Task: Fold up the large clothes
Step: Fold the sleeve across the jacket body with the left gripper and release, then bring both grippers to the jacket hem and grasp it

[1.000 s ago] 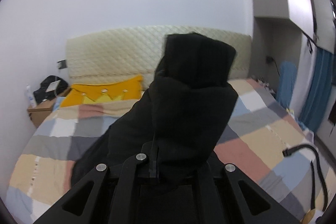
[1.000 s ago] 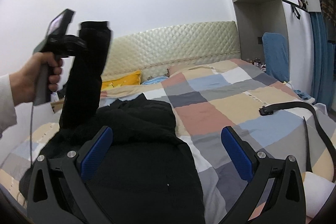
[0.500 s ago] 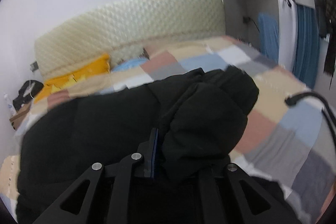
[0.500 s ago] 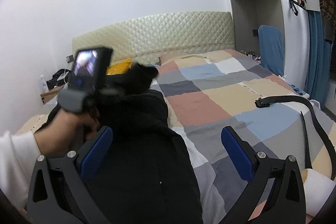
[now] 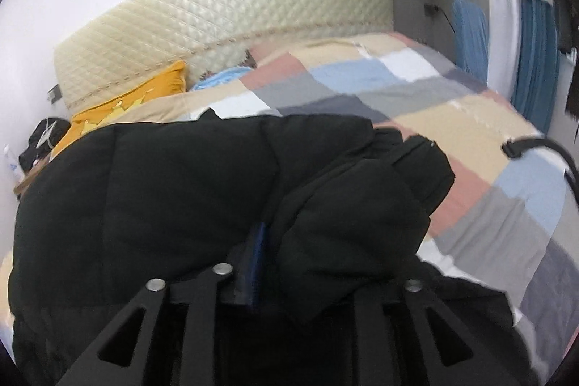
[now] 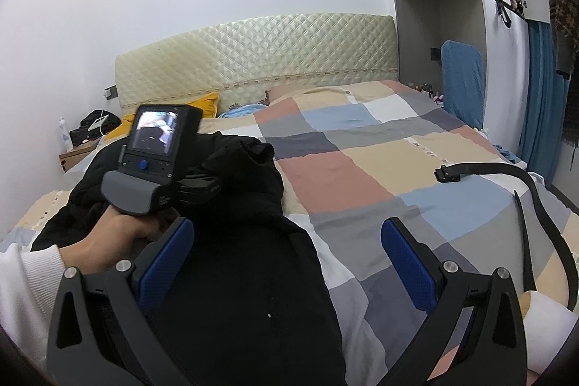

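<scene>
A black padded jacket (image 5: 173, 190) lies on the patchwork bed (image 6: 380, 169), its sleeve (image 5: 354, 223) between the opening left tongs (image 5: 307, 259); the right tongs (image 6: 286, 263) gape empty above it. Released now, the puffy sleeve likely springs back, undoing the fold.

Right gripper (image 6: 286, 263): black skeletal arms with triangular cut-outs, silver screws, textured blue pads (image 6: 407, 263); left gripper (image 5: 311, 259) of the same black frame, one blue pad edge showing; its grey handle carries a small lit screen (image 6: 153, 129); white ribbed sleeve (image 6: 25, 277) at the wrist.
</scene>
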`<action>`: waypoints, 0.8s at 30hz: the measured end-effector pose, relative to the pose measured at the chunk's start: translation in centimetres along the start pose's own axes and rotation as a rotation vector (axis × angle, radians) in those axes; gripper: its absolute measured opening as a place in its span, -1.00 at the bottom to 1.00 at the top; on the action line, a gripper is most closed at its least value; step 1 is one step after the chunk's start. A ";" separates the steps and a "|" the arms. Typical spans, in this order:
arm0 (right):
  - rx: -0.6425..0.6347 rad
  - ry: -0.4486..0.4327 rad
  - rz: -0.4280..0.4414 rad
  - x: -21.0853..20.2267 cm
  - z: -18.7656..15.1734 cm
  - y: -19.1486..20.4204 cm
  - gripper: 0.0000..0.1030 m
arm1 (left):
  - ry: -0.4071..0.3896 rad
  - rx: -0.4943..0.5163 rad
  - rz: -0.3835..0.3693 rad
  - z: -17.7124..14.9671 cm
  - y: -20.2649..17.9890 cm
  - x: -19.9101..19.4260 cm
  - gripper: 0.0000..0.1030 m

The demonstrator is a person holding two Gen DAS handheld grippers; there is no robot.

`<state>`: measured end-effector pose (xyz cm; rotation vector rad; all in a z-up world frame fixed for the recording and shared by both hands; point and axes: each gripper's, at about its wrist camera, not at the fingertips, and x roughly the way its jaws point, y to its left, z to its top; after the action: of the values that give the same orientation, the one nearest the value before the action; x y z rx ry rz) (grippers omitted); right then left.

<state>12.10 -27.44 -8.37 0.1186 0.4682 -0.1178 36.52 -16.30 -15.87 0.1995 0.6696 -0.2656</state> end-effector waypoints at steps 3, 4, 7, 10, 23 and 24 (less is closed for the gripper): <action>-0.003 0.007 -0.011 -0.1 0.1 -0.1 0.99 | -0.074 -0.015 -0.018 0.5 0.5 -2.5 0.20; 0.000 0.002 -0.008 -0.3 0.1 -0.1 0.99 | -0.079 -0.014 -0.032 0.6 0.5 -3.0 0.35; 0.009 -0.005 -0.005 -0.4 0.2 -0.4 0.99 | -0.048 0.007 -0.044 0.8 0.7 -4.1 0.59; 0.019 0.000 0.009 -0.2 0.2 -0.6 0.99 | -0.063 0.016 -0.076 0.8 1.1 -6.5 0.60; 0.006 -0.048 0.083 -1.6 0.6 0.2 0.99 | -0.180 -0.065 -0.038 2.6 6.5 -21.0 0.60; 0.004 -0.052 0.090 -1.8 0.6 0.3 0.99 | -0.187 -0.076 -0.039 2.6 6.9 -21.9 0.60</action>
<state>10.82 -27.05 -6.94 0.1400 0.4106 -0.0337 23.65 -6.55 0.74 0.0875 0.4971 -0.2922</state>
